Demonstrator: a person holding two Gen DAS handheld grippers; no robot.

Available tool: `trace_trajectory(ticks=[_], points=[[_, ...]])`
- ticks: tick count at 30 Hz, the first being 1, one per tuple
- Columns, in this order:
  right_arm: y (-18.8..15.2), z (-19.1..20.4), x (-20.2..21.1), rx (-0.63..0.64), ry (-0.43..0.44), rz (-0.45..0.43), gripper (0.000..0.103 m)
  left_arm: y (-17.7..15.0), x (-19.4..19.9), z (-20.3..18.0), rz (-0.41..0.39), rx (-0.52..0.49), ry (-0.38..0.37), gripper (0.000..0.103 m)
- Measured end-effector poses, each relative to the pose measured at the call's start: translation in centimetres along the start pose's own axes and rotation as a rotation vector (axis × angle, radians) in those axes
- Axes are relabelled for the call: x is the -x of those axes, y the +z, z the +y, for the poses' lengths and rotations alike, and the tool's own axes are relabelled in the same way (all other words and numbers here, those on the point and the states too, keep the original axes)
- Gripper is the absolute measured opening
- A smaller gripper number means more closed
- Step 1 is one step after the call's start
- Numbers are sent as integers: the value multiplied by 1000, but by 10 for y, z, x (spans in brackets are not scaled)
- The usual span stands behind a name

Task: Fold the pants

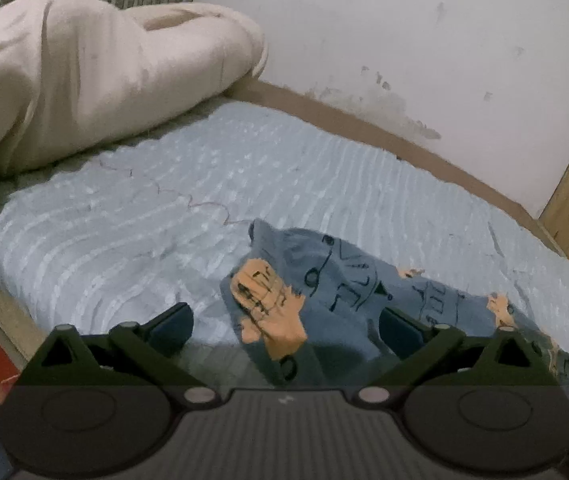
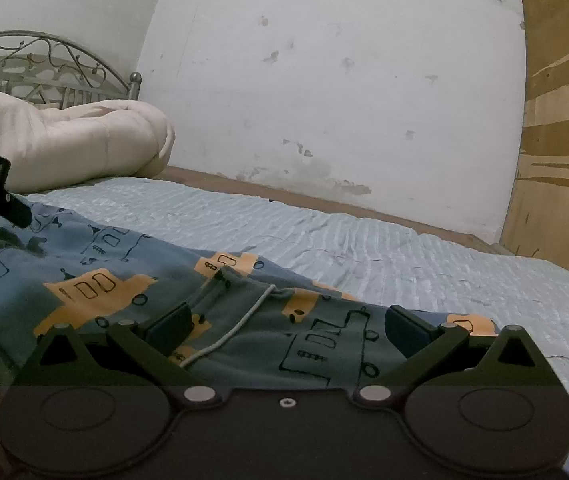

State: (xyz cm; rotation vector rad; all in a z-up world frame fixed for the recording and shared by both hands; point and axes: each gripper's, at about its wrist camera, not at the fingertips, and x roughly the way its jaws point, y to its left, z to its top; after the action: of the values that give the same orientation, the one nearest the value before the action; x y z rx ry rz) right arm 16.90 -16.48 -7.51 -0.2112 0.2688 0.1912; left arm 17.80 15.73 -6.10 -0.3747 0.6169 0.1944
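Fingers spread wide on both grippers, neither clamping anything. Left gripper (image 1: 286, 326) hangs over a bunched end of the pants (image 1: 348, 280), probably choosing a spot to pinch. Right gripper (image 2: 286, 330) sits low by the waistband, its white drawstring (image 2: 240, 320) lying between the open fingers. That pairing looks like a setup to lift and straighten the cloth first. Pants lie rumpled on the pale blue bedspread (image 2: 364, 240); a cream duvet (image 1: 84, 80) is heaped by the metal headboard (image 2: 44, 60), beside a scuffed white wall (image 2: 324, 80).
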Motion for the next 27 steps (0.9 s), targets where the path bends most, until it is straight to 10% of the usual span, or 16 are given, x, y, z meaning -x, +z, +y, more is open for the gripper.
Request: trace_trajectory(ticks=[8, 15, 22, 27], points=[[-1, -1, 0, 0, 1, 1, 102, -3, 2, -17, 47, -65, -25, 89], [-1, -1, 1, 3, -1, 0, 102, 3, 0, -5, 66, 84, -7, 79], [2, 1, 2, 21, -11, 5, 102, 4, 10, 10, 9, 227, 1, 25], [11, -1, 9, 37, -21, -9, 102, 7, 22, -3, -50, 174, 2, 15]])
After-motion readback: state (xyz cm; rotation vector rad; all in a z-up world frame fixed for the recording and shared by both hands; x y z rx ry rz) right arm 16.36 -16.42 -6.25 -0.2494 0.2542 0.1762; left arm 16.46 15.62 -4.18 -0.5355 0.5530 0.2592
